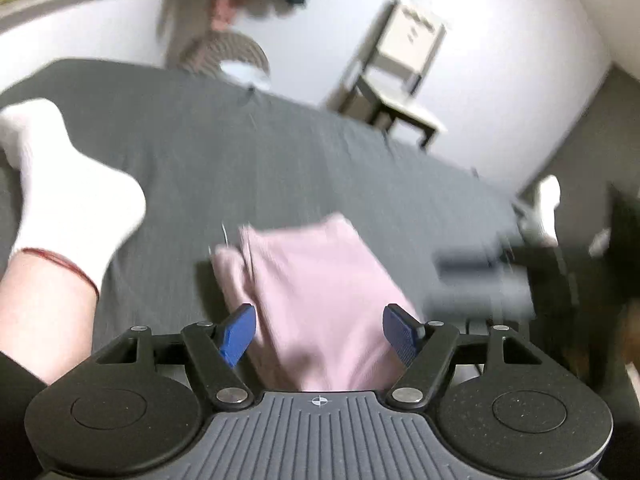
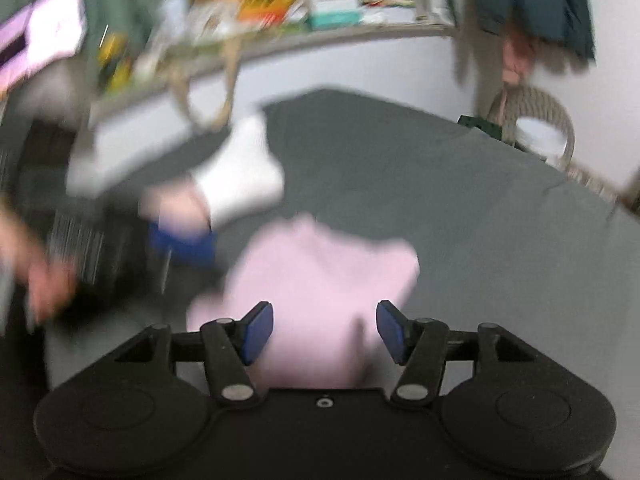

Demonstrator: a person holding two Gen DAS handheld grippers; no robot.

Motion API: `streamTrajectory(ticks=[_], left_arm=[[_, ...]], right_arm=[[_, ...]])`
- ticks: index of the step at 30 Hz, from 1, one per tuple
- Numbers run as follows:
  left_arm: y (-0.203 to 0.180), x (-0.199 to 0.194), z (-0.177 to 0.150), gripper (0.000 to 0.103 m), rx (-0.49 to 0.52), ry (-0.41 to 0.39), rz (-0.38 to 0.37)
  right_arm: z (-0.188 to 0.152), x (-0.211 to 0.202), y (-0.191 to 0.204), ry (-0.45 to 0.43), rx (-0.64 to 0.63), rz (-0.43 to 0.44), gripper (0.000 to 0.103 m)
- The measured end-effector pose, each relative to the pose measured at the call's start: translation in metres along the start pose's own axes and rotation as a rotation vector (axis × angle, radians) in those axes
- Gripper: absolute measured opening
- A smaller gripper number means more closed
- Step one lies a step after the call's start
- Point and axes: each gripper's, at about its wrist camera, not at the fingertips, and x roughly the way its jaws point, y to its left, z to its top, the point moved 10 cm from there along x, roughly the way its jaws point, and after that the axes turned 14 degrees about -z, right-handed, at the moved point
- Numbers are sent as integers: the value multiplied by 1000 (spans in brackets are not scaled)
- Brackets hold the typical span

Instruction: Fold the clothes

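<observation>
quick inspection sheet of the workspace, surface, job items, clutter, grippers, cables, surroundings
surface: dark grey bed cover, mostly bare.
job's things: pink garment, folded into a compact bundle, lying on the cover in front of both grippers.
clutter: person's foot in a white sock resting on the cover, left of the garment.
grippers: left gripper open, holding nothing; right gripper open, holding nothing; both views blurred.
cables: nothing seen.
surroundings: white wall, wooden chair, woven basket, cluttered shelf, dark clothing hanging.
</observation>
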Motion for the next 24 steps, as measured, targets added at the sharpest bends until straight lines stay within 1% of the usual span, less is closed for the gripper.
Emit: streamTrajectory(ticks=[1,2,3,5,6,8,10,11,12,13,14,16,17,18,19,21,22,24], left_arm=[[-1,1,4,71,-22,-45,-9],[2,3,9,71,-57,-93,-36],[4,5,14,71,-91,-140,-63],[11,23,15,71,-157,-174,-135],[20,36,13,71,-184,-174,-155],[29,52,9,71,-229,-182,-173],[39,67,3,71,-267,-182,-181],[45,74,-1,71,-287,-173,-175],[49,79,-5,71,-295,-148,-160],[54,85,-10,71,-302,-123,-144],[59,92,-15,71,-295,-107,-129],[58,89,-23,71,-271,-83,-106],[58,87,-26,71,-262,-64,-95],[57,83,-30,71,-267,-47,-85],[58,81,-33,71,-267,-30,-74],[59,75,-38,71,-254,-1,-39],[62,72,-38,71,-238,13,-17],[71,63,-39,71,-222,48,56]], right_arm=[[-14,-4,6,13,-58,-31,56],[-27,-6,13,25,-96,-54,56],[-36,-6,19,33,-114,-67,56],[-44,-3,27,20,-82,-80,56],[-44,-1,29,14,-47,-93,56],[-38,8,27,1,46,-122,56],[-35,17,21,3,125,-156,52],[-34,23,20,7,147,-162,48],[-34,26,22,1,138,-169,36],[-33,29,25,-10,118,-178,33],[-33,28,28,-39,79,-203,29],[-33,19,37,-109,-52,-260,24],[-36,14,42,-138,-141,-296,23],[-41,11,47,-149,-241,-329,19],[-48,9,53,-152,-340,-356,14],[-62,9,58,-137,-463,-388,10],[-68,9,57,-128,-488,-394,8],[-76,11,53,-95,-486,-394,8]])
